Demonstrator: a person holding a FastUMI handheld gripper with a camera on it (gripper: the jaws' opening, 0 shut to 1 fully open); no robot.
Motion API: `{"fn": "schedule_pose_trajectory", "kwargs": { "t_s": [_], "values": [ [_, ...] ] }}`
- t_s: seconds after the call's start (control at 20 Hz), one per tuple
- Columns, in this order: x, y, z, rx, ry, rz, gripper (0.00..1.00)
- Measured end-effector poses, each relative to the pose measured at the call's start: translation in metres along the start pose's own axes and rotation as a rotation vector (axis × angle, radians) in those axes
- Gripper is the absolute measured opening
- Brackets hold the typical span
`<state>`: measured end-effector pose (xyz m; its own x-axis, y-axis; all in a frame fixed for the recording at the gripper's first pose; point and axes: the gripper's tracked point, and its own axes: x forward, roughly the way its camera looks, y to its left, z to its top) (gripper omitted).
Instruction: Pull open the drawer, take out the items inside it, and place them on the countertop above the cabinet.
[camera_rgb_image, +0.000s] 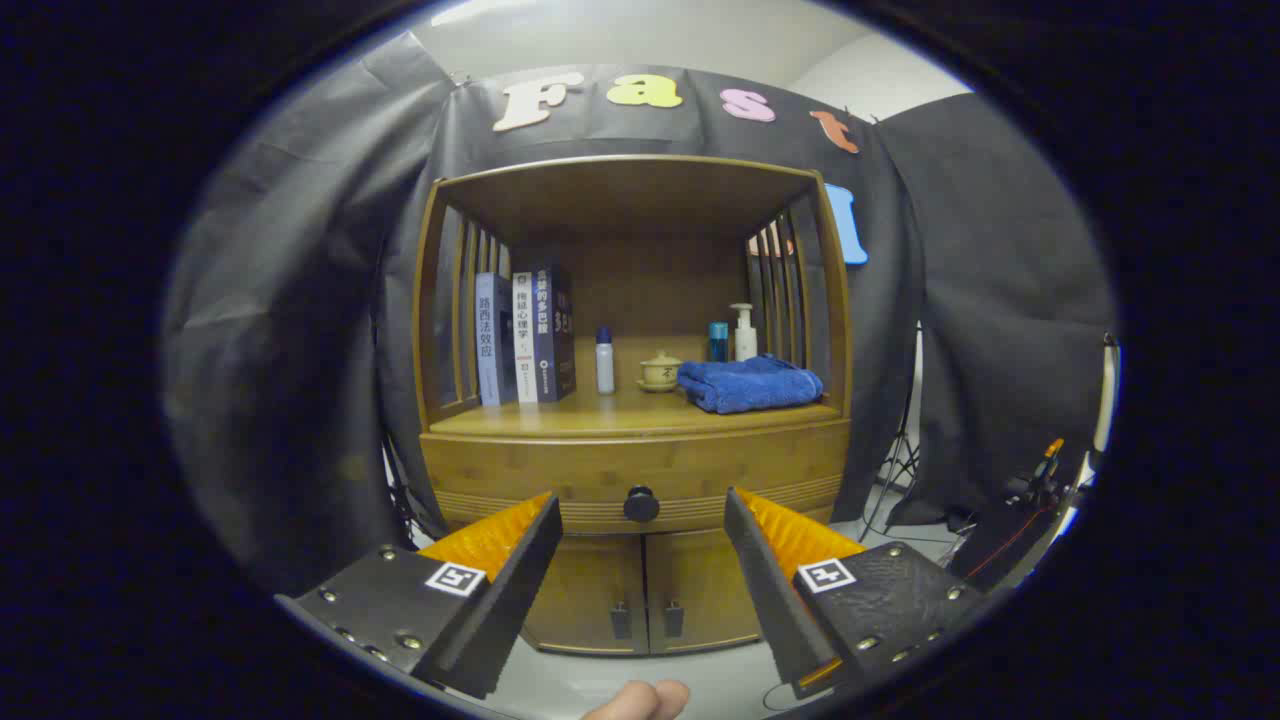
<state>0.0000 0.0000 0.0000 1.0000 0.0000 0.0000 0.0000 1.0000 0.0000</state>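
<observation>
Three books (525, 335) stand on the countertop (600, 415), spines in Chinese, beside two bottles and one blue towel (750, 385). Gripper (640, 505) spread wide, empty, flanking the closed drawer's knob (641, 504).

The claw (640, 525) has two wedge-shaped fingers (505, 555) with ridged, sawtooth inner faces. Each sits on a flat, dark, textured plate fastened with small round silver screws. Each plate carries a white square tag with a black block pattern, set near the finger. A bare fingertip (640, 700) shows below the claw.
</observation>
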Motion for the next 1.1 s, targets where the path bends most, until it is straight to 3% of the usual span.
{"fn": "schedule_pose_trajectory", "kwargs": {
  "t_s": [0.8,1.1],
  "values": [
    [0.015,0.018,-0.01,0.003,0.02,0.015,0.98],
    [0.042,0.028,-0.006,0.028,-0.009,0.024,0.98]
  ]
}}
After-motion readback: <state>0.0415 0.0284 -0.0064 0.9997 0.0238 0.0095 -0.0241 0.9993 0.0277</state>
